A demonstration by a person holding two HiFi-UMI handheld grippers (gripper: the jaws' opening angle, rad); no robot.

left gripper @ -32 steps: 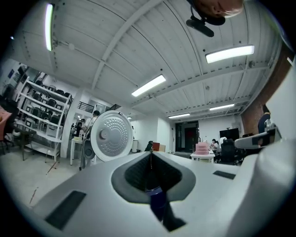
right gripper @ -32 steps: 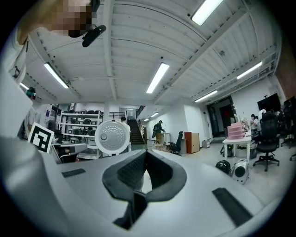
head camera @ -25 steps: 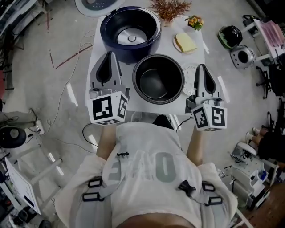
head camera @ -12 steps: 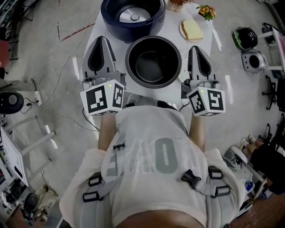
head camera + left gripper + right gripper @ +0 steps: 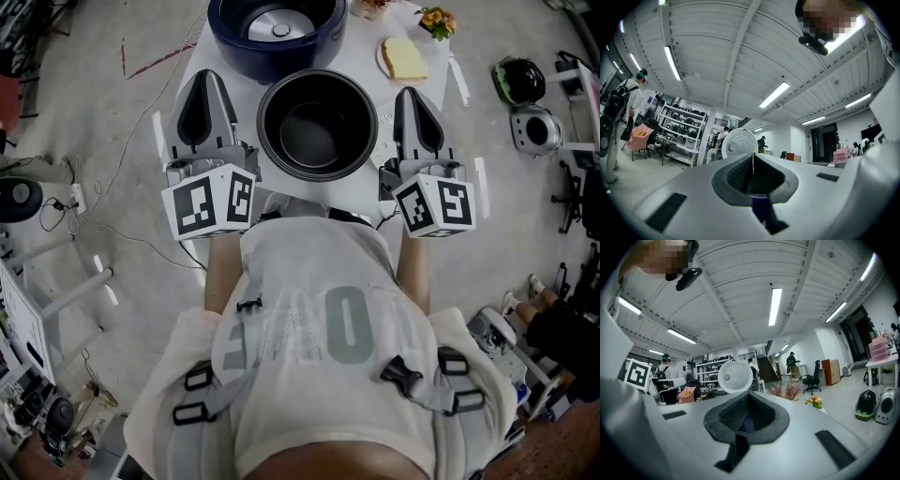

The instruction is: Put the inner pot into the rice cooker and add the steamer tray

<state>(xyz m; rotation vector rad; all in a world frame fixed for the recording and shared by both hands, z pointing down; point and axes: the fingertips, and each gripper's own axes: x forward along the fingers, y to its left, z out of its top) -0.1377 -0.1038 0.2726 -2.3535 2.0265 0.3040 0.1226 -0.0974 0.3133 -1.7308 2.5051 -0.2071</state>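
Head view: inner pot [image 5: 317, 127] beside left hand-held gripper [image 5: 207, 77], apart.

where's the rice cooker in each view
Head view: dark blue rice cooker at the top edge, centre, beyond the inner pot.
Left gripper view: its raised white lid just above the jaws.
Right gripper view: the lid above the jaws, left of centre.
Shared landmark: the flowers, in the head and right gripper views.

Bright overhead strip lighting, fisheye-warped edges
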